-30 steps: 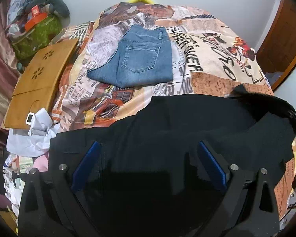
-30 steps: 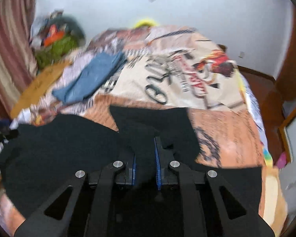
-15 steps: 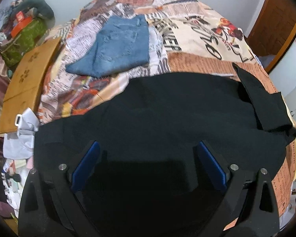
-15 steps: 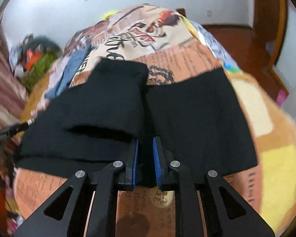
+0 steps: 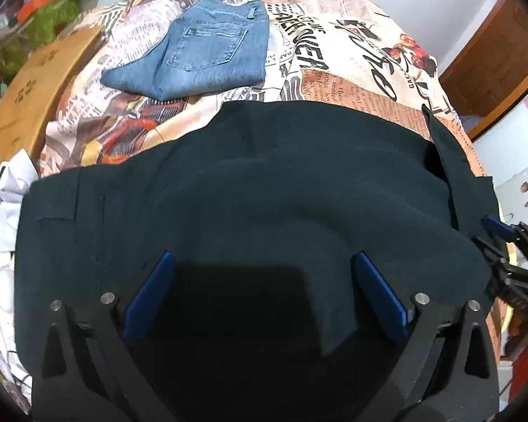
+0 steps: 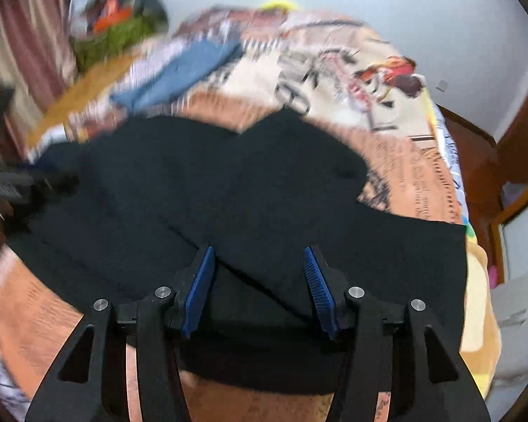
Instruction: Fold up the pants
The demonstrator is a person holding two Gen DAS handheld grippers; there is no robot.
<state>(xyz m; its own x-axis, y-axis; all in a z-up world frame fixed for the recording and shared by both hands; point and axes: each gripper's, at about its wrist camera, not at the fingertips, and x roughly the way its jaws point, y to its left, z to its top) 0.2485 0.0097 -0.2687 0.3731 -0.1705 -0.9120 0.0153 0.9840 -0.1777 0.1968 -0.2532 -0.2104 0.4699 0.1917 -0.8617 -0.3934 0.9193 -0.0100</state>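
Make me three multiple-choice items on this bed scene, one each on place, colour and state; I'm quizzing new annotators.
1. Where do the folded jeans lie?
A. beyond the black pants
B. on the floor
C. under the black pants

2. What colour are the pants being folded?
A. red
B. black
C. white

3. How does the right hand-held gripper stand?
A. clamped on the jeans
B. out of sight
C. jaws apart over black cloth

Answers: 1 A, the jeans sit farther up the printed bedspread; 2 B, dark cloth fills both views; 3 C, its jaws are opening, blue pads clear of the cloth.
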